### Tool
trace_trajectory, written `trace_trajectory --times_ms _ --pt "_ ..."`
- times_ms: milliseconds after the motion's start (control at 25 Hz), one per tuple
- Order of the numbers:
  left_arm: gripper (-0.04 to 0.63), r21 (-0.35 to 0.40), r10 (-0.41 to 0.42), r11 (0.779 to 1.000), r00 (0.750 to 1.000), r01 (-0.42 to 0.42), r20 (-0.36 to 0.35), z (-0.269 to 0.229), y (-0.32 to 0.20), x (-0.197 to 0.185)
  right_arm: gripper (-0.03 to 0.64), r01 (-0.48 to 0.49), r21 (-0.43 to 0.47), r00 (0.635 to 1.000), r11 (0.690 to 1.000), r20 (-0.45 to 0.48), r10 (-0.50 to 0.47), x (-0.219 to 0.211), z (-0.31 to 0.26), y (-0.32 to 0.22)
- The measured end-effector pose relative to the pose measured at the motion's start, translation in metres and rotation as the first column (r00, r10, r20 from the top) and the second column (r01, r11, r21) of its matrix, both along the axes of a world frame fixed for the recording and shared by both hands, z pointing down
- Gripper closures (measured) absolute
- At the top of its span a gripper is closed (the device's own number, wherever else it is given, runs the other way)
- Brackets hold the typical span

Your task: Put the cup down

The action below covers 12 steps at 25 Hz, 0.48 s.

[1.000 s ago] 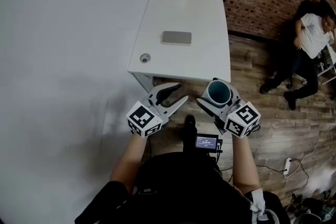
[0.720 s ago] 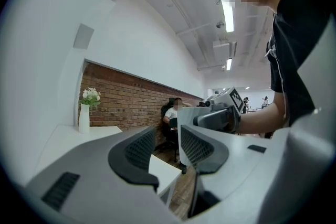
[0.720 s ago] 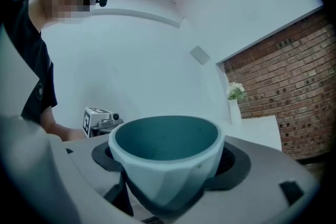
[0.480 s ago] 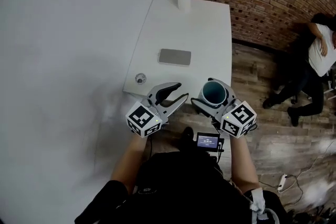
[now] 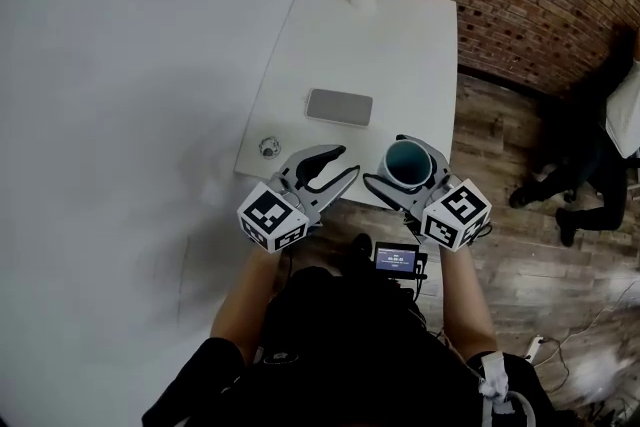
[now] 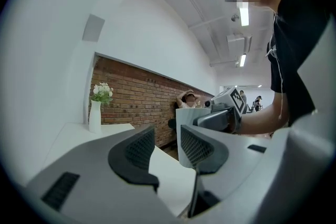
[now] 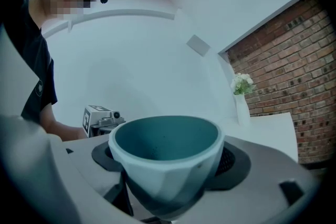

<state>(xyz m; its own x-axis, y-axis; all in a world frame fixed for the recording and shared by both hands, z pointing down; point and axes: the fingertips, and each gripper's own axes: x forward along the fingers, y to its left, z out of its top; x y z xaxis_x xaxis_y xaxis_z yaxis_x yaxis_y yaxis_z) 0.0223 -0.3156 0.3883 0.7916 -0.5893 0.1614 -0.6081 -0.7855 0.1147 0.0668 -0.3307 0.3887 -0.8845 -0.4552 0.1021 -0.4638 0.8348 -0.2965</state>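
The desk (image 5: 390, 45) is white and mostly bare, but I am only at its near edge, and this is my main worry. My right gripper (image 5: 404, 171) has its fingers (image 7: 237, 161) clamped on the two sides of the cup (image 7: 167, 144). The cup is upright in the air with its mouth up, and from the head view it seems to hang just over the front border of the desk. If I let go here, I judge that the cup could land half off the edge and fall to the wooden floor (image 5: 520, 245). How high it is above the surface I cannot tell, so a release too early could also make it drop and tip. Its wall narrows toward the bottom, so it may slide in my grip.

My left gripper (image 5: 343, 163) is just beside, its fingers (image 6: 137, 148) a little apart with nothing between them; it could bump the cup. The flat grey phone (image 5: 339, 106) lies further in, and a small round thing (image 5: 268, 147) is near the corner; I should avoid both.
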Motion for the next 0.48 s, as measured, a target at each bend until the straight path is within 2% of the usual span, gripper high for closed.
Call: trace_trajectory --times_ms 160,320,480 --pt "0.433 0.001 0.004 1.0 1.0 -0.004 -0.009 0.019 -0.017 -0.015 0.199 -0.006 0.002 1.0 1.0 -0.008 0.006 -0.014 0.019 -0.018" --pt "0.434 -0.013 0.007 1.0 1.0 -0.007 -0.002 0.016 -0.007 -0.009 0.199 0.0 -0.014 1.0 1.0 -0.011 0.0 -0.01 0.015 -0.008" --pt "0.433 -0.016 0.027 0.999 1.0 -0.027 -0.015 0.021 -0.018 -0.016 0.199 -0.011 -0.019 1.0 1.0 -0.023 0.01 -0.021 0.024 -0.016"
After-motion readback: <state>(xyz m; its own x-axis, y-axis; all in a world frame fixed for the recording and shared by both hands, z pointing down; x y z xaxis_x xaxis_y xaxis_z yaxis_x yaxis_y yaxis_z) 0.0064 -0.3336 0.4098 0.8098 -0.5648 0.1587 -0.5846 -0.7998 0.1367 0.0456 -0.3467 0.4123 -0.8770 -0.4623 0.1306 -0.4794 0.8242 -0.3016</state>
